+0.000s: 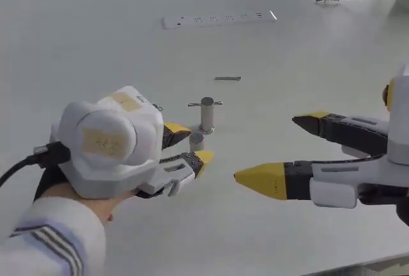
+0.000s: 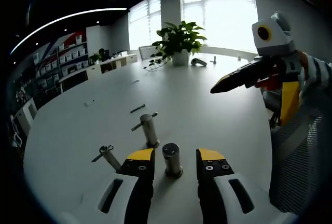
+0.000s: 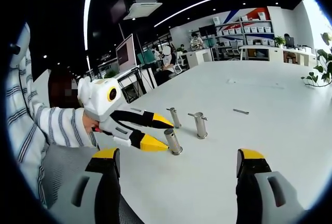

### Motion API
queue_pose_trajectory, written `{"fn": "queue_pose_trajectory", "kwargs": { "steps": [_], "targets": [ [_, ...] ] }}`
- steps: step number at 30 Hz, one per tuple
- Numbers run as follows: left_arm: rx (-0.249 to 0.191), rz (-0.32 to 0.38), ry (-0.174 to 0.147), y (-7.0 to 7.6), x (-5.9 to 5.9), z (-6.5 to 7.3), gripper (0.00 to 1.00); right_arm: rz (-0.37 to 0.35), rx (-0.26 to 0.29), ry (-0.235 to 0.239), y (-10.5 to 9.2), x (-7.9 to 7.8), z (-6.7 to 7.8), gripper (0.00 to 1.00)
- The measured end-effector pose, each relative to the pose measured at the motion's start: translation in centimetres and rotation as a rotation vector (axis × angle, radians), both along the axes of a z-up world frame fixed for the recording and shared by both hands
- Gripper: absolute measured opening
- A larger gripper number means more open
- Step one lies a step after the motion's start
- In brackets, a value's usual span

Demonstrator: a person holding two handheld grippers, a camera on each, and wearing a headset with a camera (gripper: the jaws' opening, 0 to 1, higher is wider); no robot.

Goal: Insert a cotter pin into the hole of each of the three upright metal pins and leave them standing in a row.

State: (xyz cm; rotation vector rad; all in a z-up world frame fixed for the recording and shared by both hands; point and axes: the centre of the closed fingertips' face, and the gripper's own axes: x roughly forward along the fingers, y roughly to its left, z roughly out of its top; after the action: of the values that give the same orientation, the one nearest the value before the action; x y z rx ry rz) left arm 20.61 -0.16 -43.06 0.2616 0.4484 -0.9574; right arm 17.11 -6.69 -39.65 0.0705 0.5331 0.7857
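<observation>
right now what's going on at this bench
A person holds a gripper in each hand. The left gripper has its open jaws on either side of an upright metal pin that has no cotter pin yet. The pin behind it and a third pin already carry theirs. A loose cotter pin lies on the table beyond them. The right gripper is open and holds nothing.

The head view looks steeply down on the white surface [image 1: 287,46]. The left gripper view sits low, close against the bare pin [image 2: 171,159], facing the windows [image 2: 218,11]. The right gripper view looks from farther back toward the shelves [image 3: 259,27]; all share that pin.
</observation>
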Motion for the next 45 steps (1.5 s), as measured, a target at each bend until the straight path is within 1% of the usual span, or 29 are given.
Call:
{"fn": "queue_pose_trajectory", "kwargs": {
  "steps": [2, 3, 4, 5, 6, 7, 8, 9, 10, 12, 14, 15, 17, 19, 22, 25, 31, 32, 33, 34, 35, 36, 38, 39, 42, 45],
  "targets": [
    [-0.021, -0.024, 0.008, 0.6, -0.6, 0.7, 0.4, 0.002, -0.003, 0.002, 0.0, -0.1, -0.1, 0.92],
    [-0.021, -0.037, 0.008, 0.8, -0.8, 1.0, 0.43, 0.004, -0.007, 0.004, -0.1, -0.1, -0.1, 0.92],
    [-0.006, -0.061, -0.005, 1.3, -1.1, 1.2, 0.47, 0.005, -0.008, 0.006, -0.1, -0.1, -0.1, 0.92],
    [-0.013, -0.053, 0.001, 1.7, -1.2, 1.4, 0.52, 0.005, -0.008, 0.008, -0.1, -0.1, -0.1, 0.92],
    [-0.039, -0.058, 0.015, 2.0, -1.4, 1.8, 0.57, 0.005, -0.008, 0.007, -0.1, -0.1, -0.1, 0.92],
    [-0.063, -0.057, 0.018, 2.2, -1.5, 2.2, 0.65, 0.007, -0.012, 0.0, -0.1, 0.0, -0.1, 0.91],
    [-0.089, -0.053, 0.015, 2.6, -1.6, 2.6, 0.71, 0.011, -0.025, -0.011, -0.2, 0.0, 0.0, 0.91],
    [-0.114, -0.068, -0.019, 2.6, -1.6, 3.3, 0.75, 0.014, -0.03, -0.01, -0.2, 0.0, 0.0, 0.9],
    [-0.136, -0.073, -0.019, 2.9, -1.9, 3.8, 0.79, 0.015, -0.032, -0.008, -0.2, 0.0, 0.0, 0.91],
    [-0.169, -0.059, 0.02, 3.5, -2.1, 4.1, 0.83, 0.015, -0.033, -0.002, -0.3, 0.1, 0.0, 0.91],
    [-0.182, -0.048, 0.018, 4.0, -2.1, 4.5, 0.87, 0.02, -0.042, -0.003, -0.4, 0.2, 0.0, 0.91],
    [-0.197, -0.036, 0.016, 4.2, -2.0, 4.7, 0.89, 0.022, -0.048, -0.003, -0.4, 0.2, 0.0, 0.9],
    [-0.211, -0.029, 0.03, 4.8, -2.1, 4.9, 0.93, 0.028, -0.063, -0.002, -0.6, 0.4, 0.0, 0.9],
    [-0.207, -0.022, 0.04, 5.3, -2.2, 4.7, 0.99, 0.036, -0.078, 0.0, -0.8, 0.6, 0.1, 0.91],
    [-0.198, -0.016, 0.063, 6.1, -2.7, 4.3, 0.99, 0.053, -0.11, -0.003, -1.1, 0.9, 0.1, 0.9],
    [-0.189, -0.013, 0.087, 6.7, -3.3, 3.6, 0.99, 0.071, -0.147, -0.007, -1.8, 1.8, 0.1, 0.9],
    [-0.176, 0.022, 0.106, 7.5, -3.9, 2.5, 0.99, 0.098, -0.251, -0.012, -3.5, 3.9, -0.1, 0.9],
    [-0.179, 0.03, 0.121, 7.6, -4.0, 2.2, 0.99, 0.104, -0.26, -0.004, -3.6, 4.4, -0.1, 0.89],
    [-0.184, 0.036, 0.131, 7.7, -4.1, 2.0, 0.99, 0.133, -0.279, 0.006, -3.8, 4.4, -0.3, 0.86],
    [-0.189, 0.044, 0.14, 7.8, -4.2, 1.8, 0.99, 0.153, -0.295, -0.002, -3.9, 4.9, -0.3, 0.84],
    [-0.188, 0.045, 0.141, 7.8, -4.2, 1.8, 0.99, 0.154, -0.301, -0.003, -4.0, 5.1, -0.3, 0.84],
    [-0.185, 0.047, 0.144, 7.9, -4.3, 1.6, 0.99, 0.16, -0.331, -0.002, -4.3, 5.6, -0.5, 0.84],
    [-0.181, 0.054, 0.153, 8.0, -4.5, 1.4, 0.99, 0.188, -0.384, -0.017, -4.8, 6.5, -0.7, 0.82],
    [-0.179, 0.056, 0.159, 8.1, -4.6, 1.3, 0.99, 0.188, -0.395, -0.018, -5.0, 7.0, -0.8, 0.81],
    [-0.176, 0.063, 0.166, 8.3, -4.7, 1.1, 0.99, 0.202, -0.419, -0.019, -5.3, 8.1, -0.9, 0.77],
    [-0.177, 0.066, 0.178, 8.3, -5.0, 0.9, 0.99, 0.254, -0.453, -0.004, -5.4, 9.1, -1.5, 0.74]
  ]
}}
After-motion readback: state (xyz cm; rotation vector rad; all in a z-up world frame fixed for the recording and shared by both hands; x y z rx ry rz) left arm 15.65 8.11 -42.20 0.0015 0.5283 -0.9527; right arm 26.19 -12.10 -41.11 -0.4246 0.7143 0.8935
